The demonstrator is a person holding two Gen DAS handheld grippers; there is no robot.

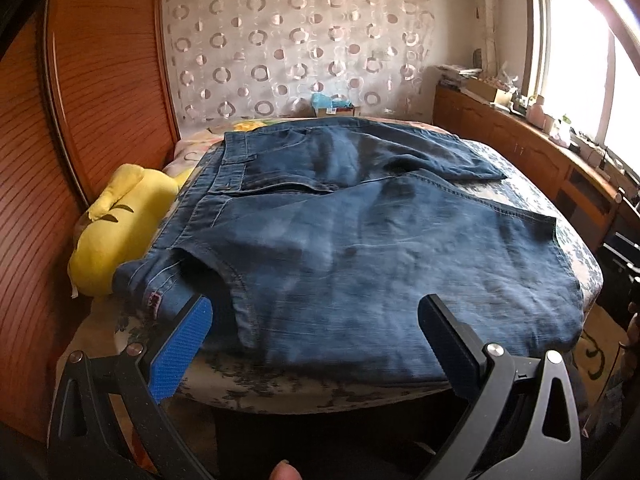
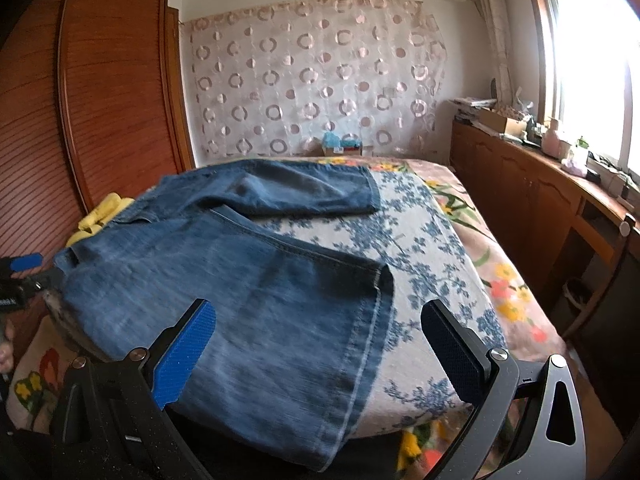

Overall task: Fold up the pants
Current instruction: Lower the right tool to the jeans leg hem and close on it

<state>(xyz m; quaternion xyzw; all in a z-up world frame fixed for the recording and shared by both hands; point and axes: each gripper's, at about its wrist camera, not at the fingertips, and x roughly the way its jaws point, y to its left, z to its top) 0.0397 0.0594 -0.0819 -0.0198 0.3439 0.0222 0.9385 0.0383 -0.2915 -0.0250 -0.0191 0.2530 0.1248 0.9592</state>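
Note:
Blue denim pants [image 1: 340, 232] lie spread flat on the bed, waistband at the left, two legs running right. My left gripper [image 1: 316, 308] is open and empty, hovering over the near leg close to the waist end. In the right wrist view the pants [image 2: 240, 280] show their two leg hems, the near one hanging over the bed's front edge. My right gripper [image 2: 318, 312] is open and empty above the near leg's hem. The left gripper's blue pad [image 2: 26, 262] shows at the far left of the right wrist view.
The bed [image 2: 432, 248] has a floral cover. A yellow plush toy [image 1: 120, 224] lies at the pants' waist end, beside a wooden wardrobe [image 1: 100, 80]. A wooden cabinet [image 2: 540, 200] with clutter runs along the window on the right. A box [image 1: 334, 108] sits at the bed's far end.

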